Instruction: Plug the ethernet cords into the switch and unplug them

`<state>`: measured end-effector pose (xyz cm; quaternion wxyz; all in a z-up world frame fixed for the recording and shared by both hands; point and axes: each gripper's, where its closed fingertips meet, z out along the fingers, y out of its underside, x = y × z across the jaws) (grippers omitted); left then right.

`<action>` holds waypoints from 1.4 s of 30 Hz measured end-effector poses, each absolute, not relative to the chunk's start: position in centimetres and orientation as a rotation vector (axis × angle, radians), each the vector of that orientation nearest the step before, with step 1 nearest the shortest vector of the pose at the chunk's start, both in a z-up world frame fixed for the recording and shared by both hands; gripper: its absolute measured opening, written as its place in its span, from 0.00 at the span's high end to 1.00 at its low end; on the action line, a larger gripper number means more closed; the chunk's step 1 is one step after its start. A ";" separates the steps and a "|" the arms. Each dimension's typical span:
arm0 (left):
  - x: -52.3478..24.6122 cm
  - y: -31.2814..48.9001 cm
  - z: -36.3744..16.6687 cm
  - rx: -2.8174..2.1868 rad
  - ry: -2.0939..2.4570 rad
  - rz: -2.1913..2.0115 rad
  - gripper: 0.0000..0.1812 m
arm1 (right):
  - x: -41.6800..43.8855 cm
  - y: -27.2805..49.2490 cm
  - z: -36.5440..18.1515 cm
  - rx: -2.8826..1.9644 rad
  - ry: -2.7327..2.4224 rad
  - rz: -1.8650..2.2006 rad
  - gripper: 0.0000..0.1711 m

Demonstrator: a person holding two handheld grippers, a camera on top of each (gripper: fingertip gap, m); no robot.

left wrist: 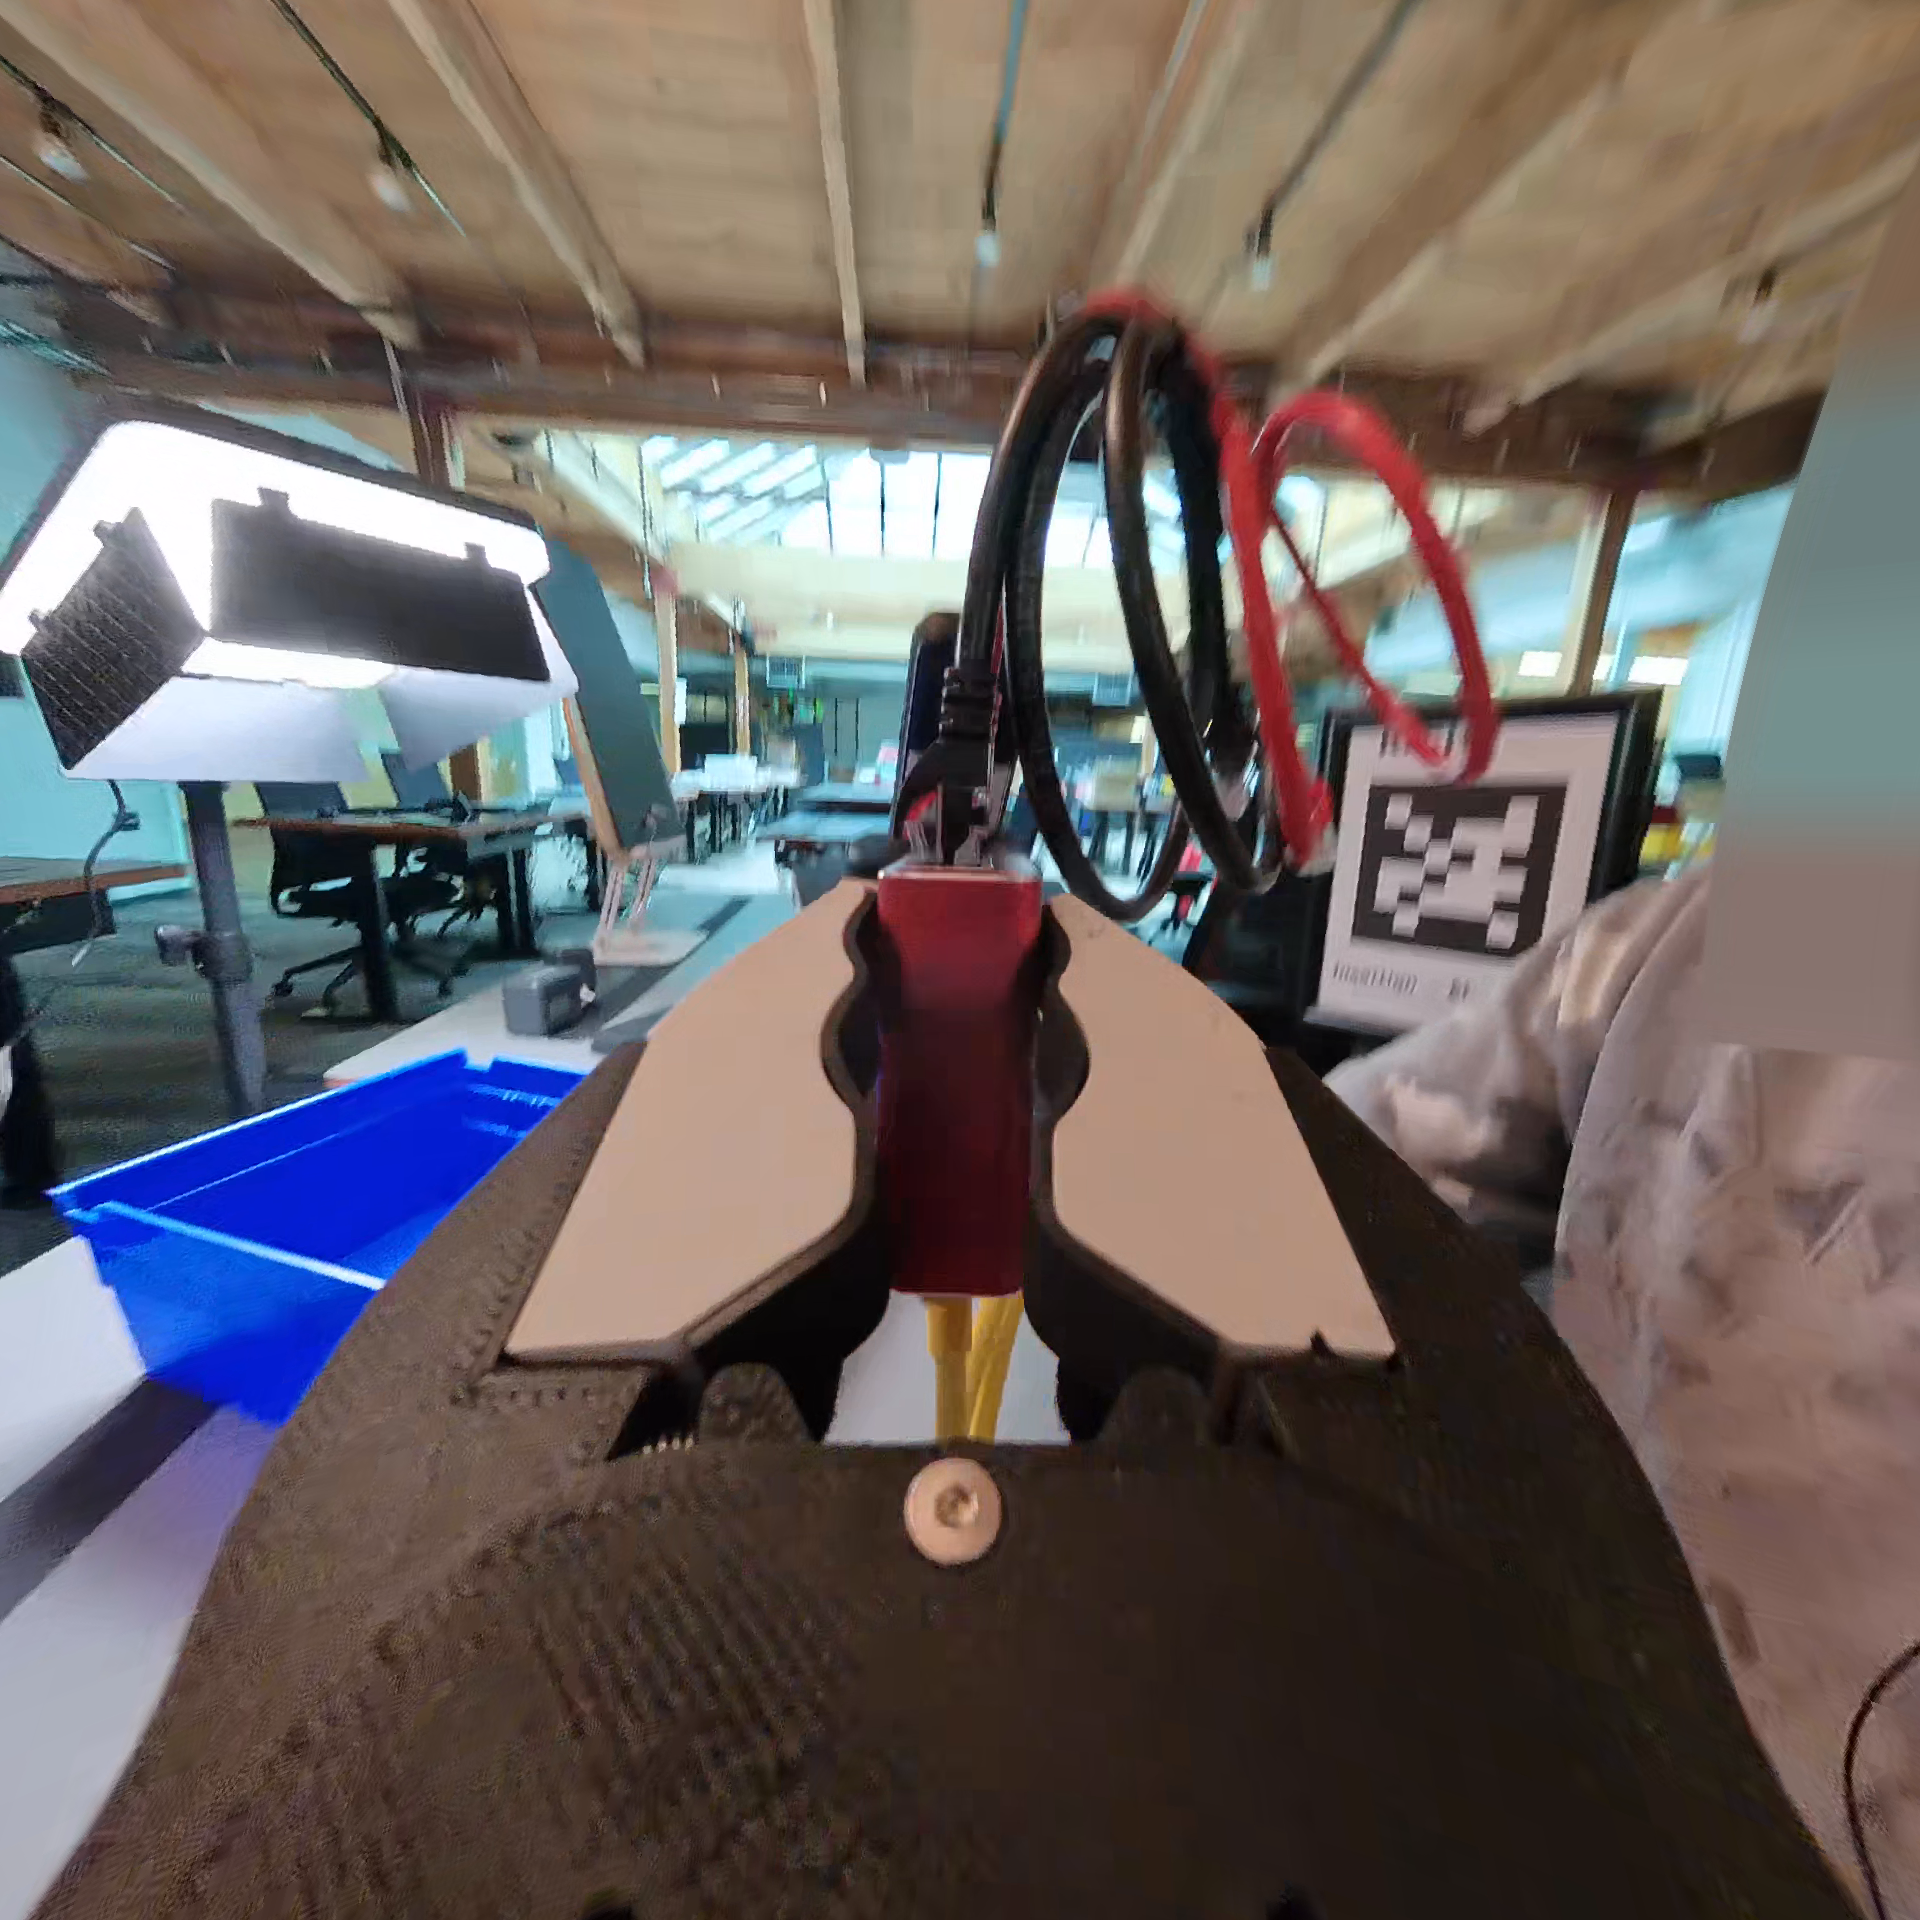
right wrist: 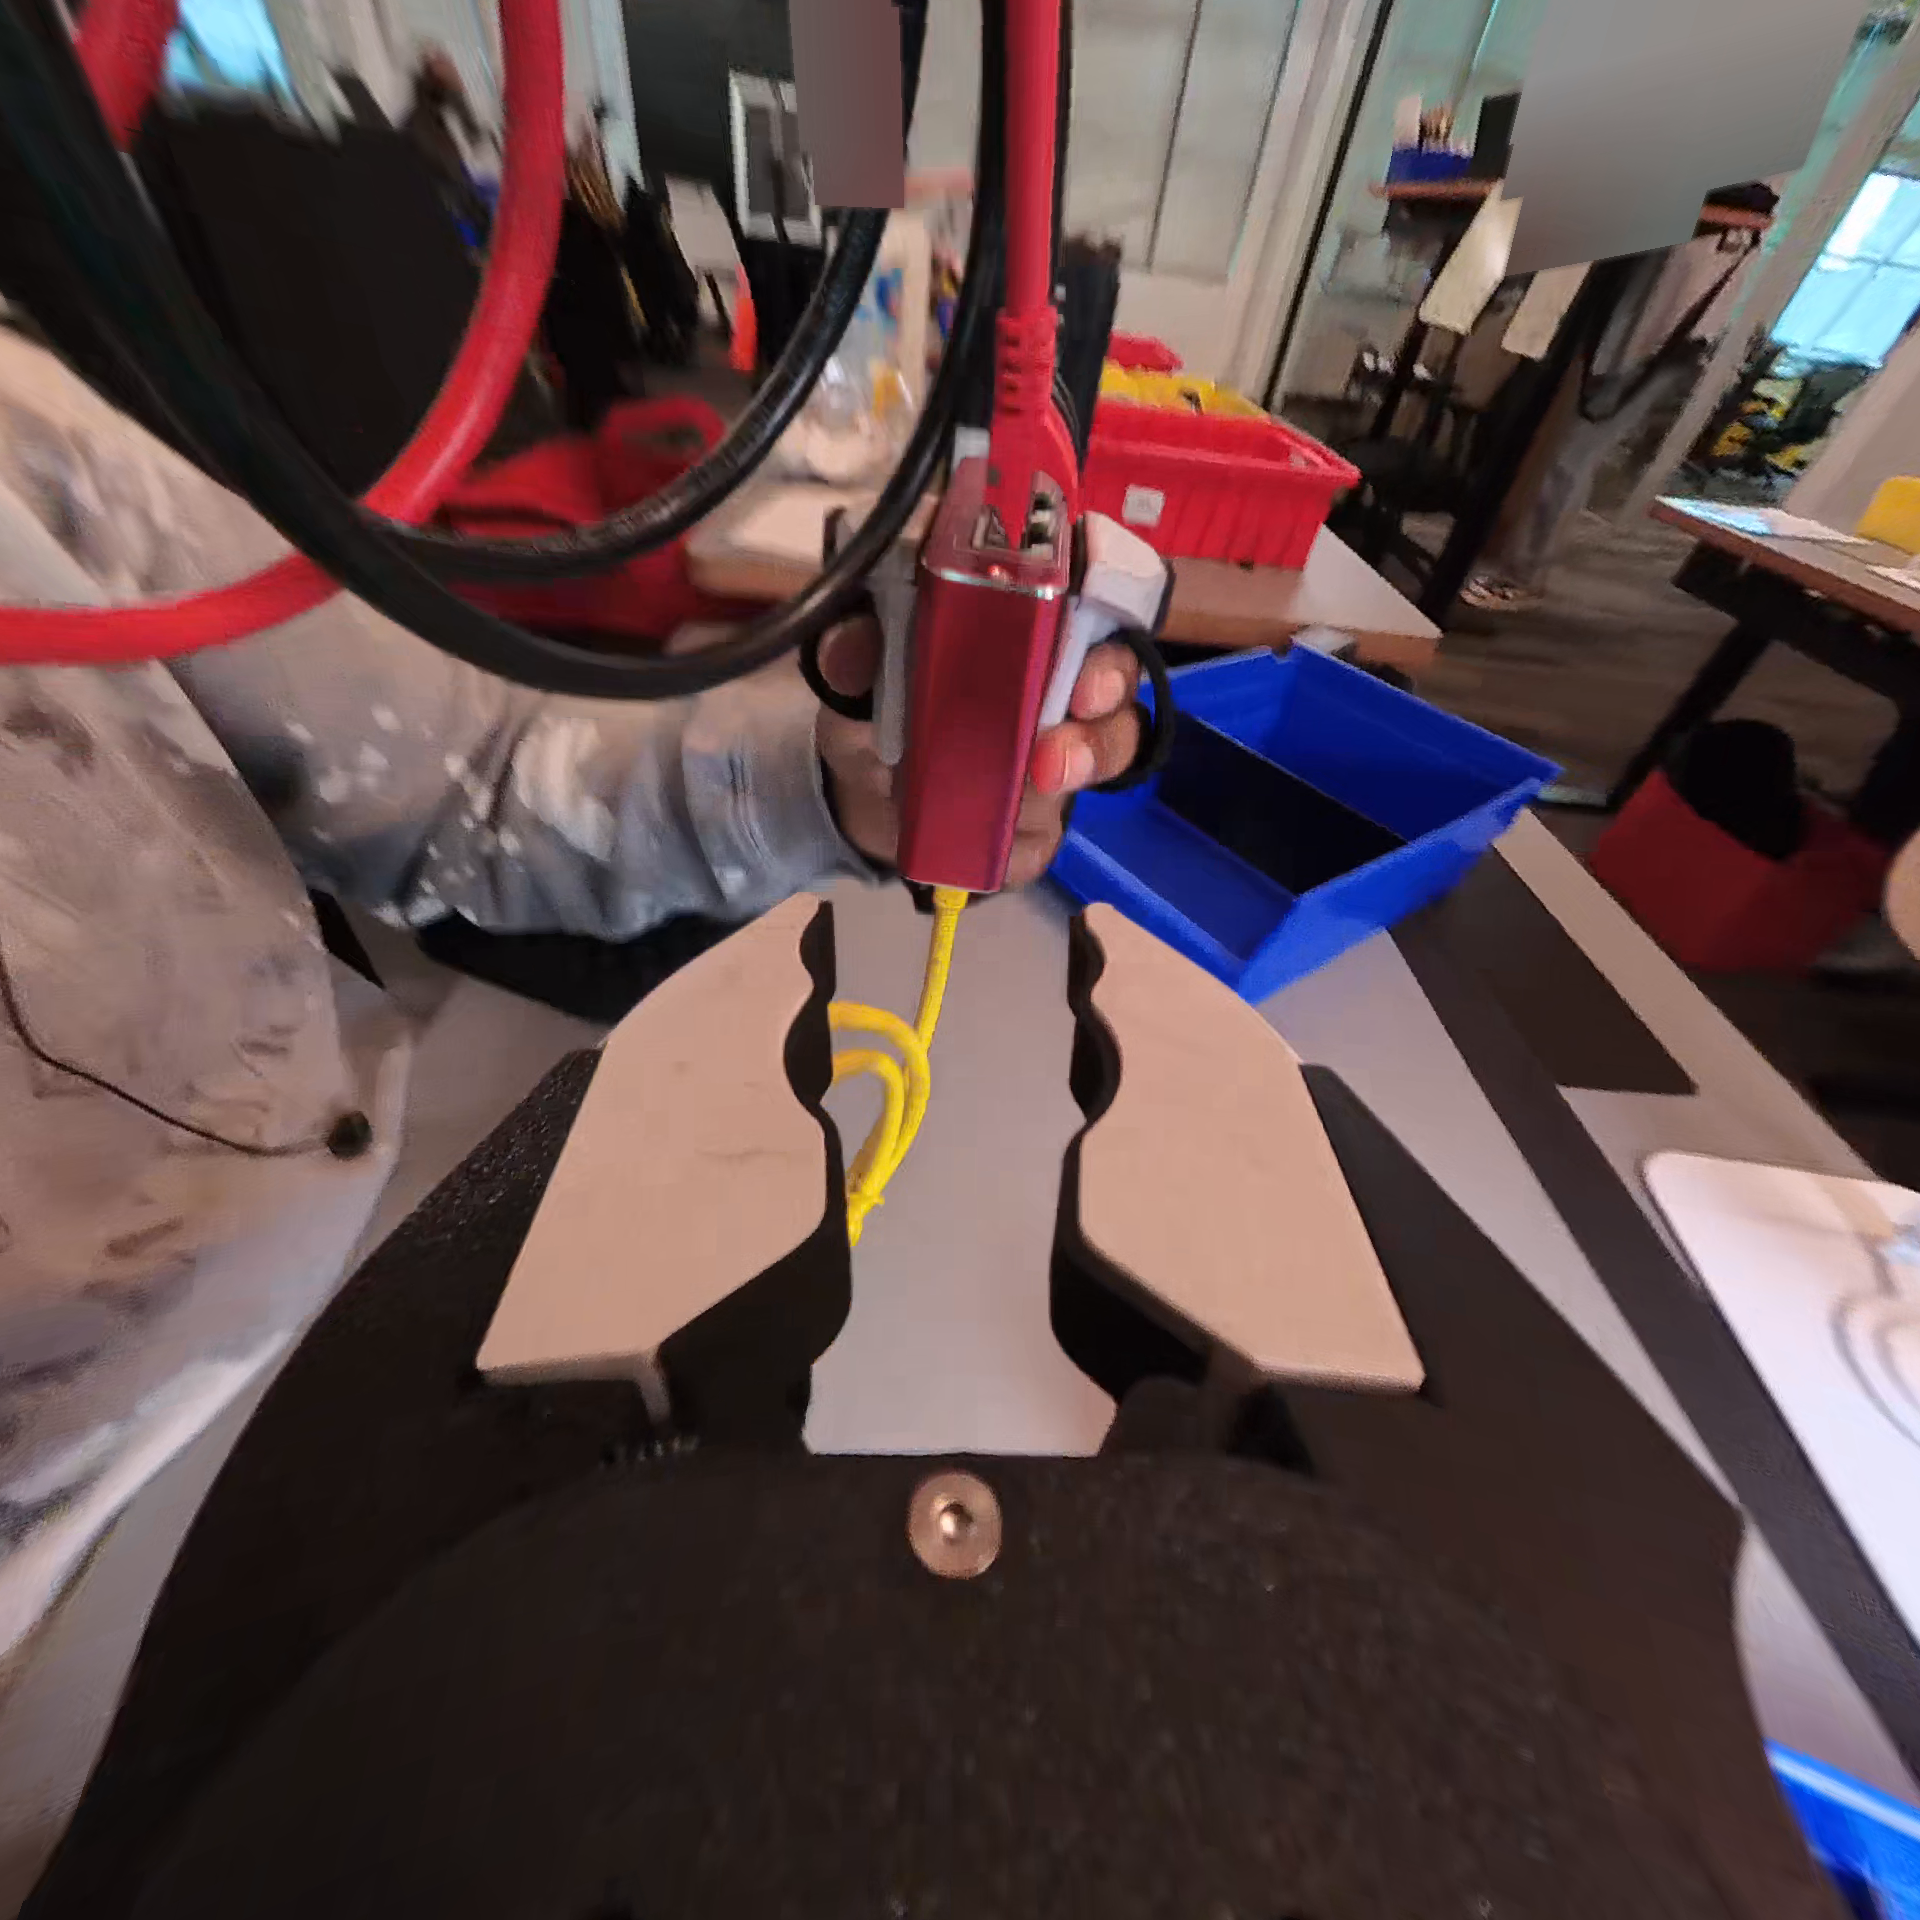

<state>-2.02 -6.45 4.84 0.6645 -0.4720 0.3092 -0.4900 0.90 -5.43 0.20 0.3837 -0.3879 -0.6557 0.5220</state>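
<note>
Red metal switch (left wrist: pixel 961 1081) pinched between the pale pads of the left gripper (left wrist: pixel 958 1039), lifted clear of the grey table (right wrist: pixel 956 1340). Held upright, long axis vertical, port face up, so plugs can be pushed in or pulled out from above while the body stays braced against the force. Same switch (right wrist: pixel 982 717) seen mid-air in the right wrist view, far from the camera, with a person's hand (right wrist: pixel 1081 727) on the left gripper's handle behind it.

Black cord (left wrist: pixel 977 748) and red cord (right wrist: pixel 1029 405) seated in the top ports, rising straight up, then looping overhead and drooping to the left and right. Yellow cord (right wrist: pixel 904 1081) plugged into the bottom end, hanging down in a small coil toward the table.

Right gripper (right wrist: pixel 956 1039) empty, fingers spread wide, just below and nearer than the switch, tips either side of the dangling yellow cord without touching it. Probably lined up for the next plug, though which one cannot be told.

Blue bin (right wrist: pixel 1382 883) on the table to the right, beyond the switch. Red crate (right wrist: pixel 1216 468) on a farther table. Lit panel lamp (left wrist: pixel 281 623) at far left in the left wrist view.
</note>
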 end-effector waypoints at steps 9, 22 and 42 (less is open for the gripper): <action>-1.7 -4.6 3.6 -1.076 0.573 -1.108 0.85 | -4.8 -6.5 -2.8 -1.046 -1.501 1.504 0.85; -5.0 -1.7 -0.4 -1.315 0.616 -1.018 0.88 | -1.3 -0.4 -1.4 -1.135 -1.554 0.653 0.85; -1.9 -5.1 -3.8 -1.613 0.710 -1.761 0.67 | -0.9 -2.8 -2.2 0.211 -1.677 -0.532 0.85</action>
